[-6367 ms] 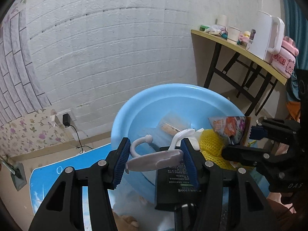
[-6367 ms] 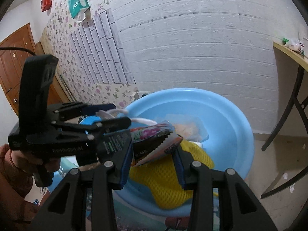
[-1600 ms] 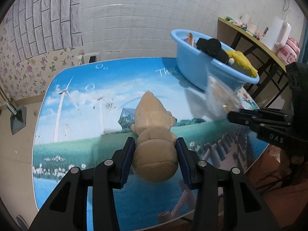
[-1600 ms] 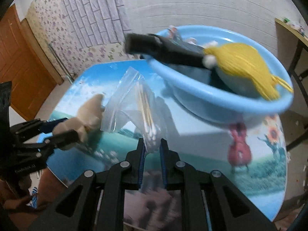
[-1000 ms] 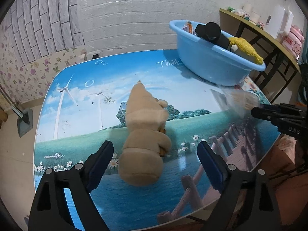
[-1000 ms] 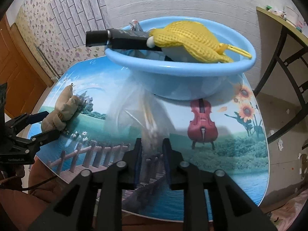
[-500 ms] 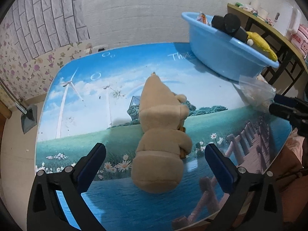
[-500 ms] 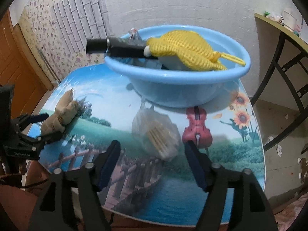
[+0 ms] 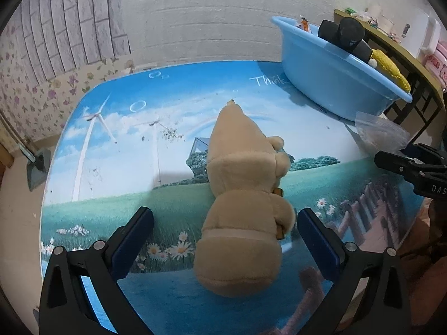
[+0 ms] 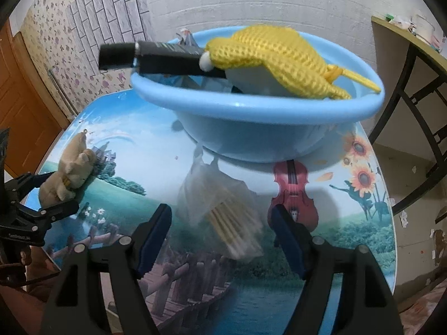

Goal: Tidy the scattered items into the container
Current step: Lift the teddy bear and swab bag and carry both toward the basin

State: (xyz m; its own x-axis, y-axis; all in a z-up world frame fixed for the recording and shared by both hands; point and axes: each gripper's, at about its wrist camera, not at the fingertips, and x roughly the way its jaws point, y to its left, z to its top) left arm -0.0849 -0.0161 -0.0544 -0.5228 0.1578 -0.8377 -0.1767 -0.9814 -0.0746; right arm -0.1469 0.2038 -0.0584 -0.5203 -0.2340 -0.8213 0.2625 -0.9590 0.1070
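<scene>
Both tongs gape, the left gripper (image 9: 225, 233) astride the plush bear (image 9: 243, 209) and the right gripper (image 10: 222, 227), opening, around the swab bag (image 10: 223, 209), basin (image 10: 259, 128) at twelve o'clock: that slippery bag could squirt free.

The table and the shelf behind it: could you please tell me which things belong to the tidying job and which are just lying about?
Job:
plush bear
bag of cotton swabs
blue basin
yellow knitted item
black box

Lying about:
white kettle
pink case
</scene>
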